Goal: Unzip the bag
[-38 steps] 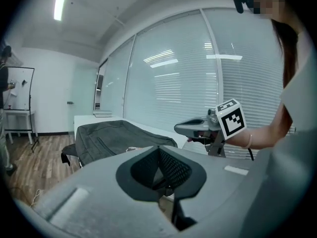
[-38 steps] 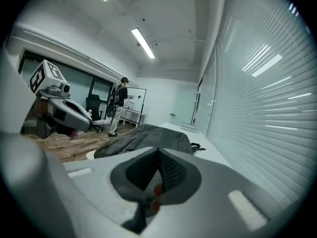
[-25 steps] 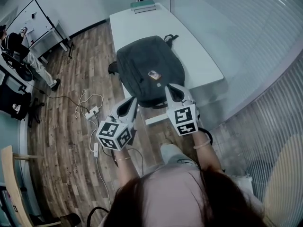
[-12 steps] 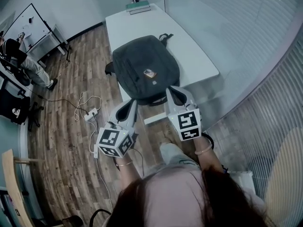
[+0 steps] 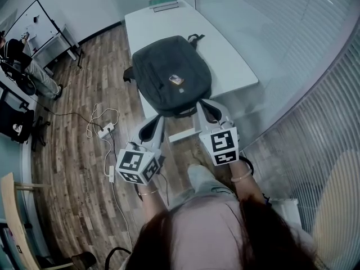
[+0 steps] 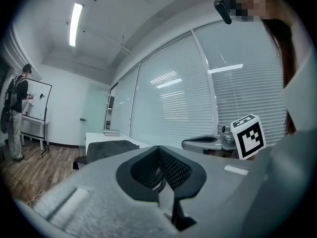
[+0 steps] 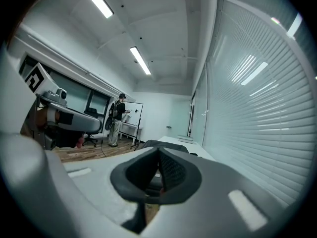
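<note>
My left tongs (image 5: 160, 120) and right tongs (image 5: 198, 106) are both closed and empty, just short of the bag (image 5: 171, 75), which lies flat on the desk (image 5: 225, 49). I'd find the zip pull first, then open one pair to pinch it while the other pins the bag.

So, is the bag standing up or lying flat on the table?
Lying flat. In the head view the bag rests broad side up on the white table, with a small patch showing on top.
</note>
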A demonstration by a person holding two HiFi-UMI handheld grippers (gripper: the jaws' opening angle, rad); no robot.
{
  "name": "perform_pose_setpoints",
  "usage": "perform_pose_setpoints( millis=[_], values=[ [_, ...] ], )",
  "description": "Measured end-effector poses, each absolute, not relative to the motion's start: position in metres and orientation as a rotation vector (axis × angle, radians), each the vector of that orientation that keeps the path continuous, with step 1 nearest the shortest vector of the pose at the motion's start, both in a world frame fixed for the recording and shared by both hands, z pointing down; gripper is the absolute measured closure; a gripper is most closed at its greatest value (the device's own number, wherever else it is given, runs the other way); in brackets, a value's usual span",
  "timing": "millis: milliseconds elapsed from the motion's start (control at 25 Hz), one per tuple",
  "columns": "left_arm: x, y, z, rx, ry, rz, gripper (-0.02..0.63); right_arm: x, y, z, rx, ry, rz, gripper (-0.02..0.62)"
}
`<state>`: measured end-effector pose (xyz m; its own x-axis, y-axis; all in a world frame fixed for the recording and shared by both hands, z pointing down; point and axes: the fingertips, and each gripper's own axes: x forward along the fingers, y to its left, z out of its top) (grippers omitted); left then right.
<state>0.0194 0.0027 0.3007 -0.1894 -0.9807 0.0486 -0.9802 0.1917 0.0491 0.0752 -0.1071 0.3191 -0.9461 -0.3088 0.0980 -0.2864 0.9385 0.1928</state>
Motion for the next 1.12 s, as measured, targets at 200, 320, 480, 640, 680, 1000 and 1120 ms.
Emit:
perform_pose_setpoints(
  millis=[200,320,480,640,680,1000,1120],
  values=[
    [0.022,0.005,0.304,1.943,-2.377,-0.024,0.597,0.08,-0.106,0.32,0.465,-2.969,-0.271,0.592],
    [0.025,0.006,0.308,1.934,-2.378,-0.02,0.597,0.084,-0.107,0.322,0.47,-2.959,-0.267,0.592],
    [0.028,0.008,0.308,1.929,-2.387,-0.035,0.597,0.089,-0.106,0.322,0.47,-2.953,-0.265,0.592],
    [0.031,0.009,0.31,1.928,-2.384,-0.036,0.597,0.09,-0.104,0.323,0.469,-2.951,-0.273,0.592],
    [0.031,0.01,0.31,1.926,-2.385,-0.035,0.597,0.091,-0.104,0.322,0.468,-2.952,-0.275,0.592],
    [0.031,0.012,0.307,1.926,-2.395,-0.05,0.597,0.096,-0.106,0.318,0.489,-2.951,-0.283,0.592],
    [0.03,0.011,0.309,1.924,-2.383,-0.041,0.597,0.095,-0.105,0.319,0.486,-2.953,-0.28,0.592]
  ],
)
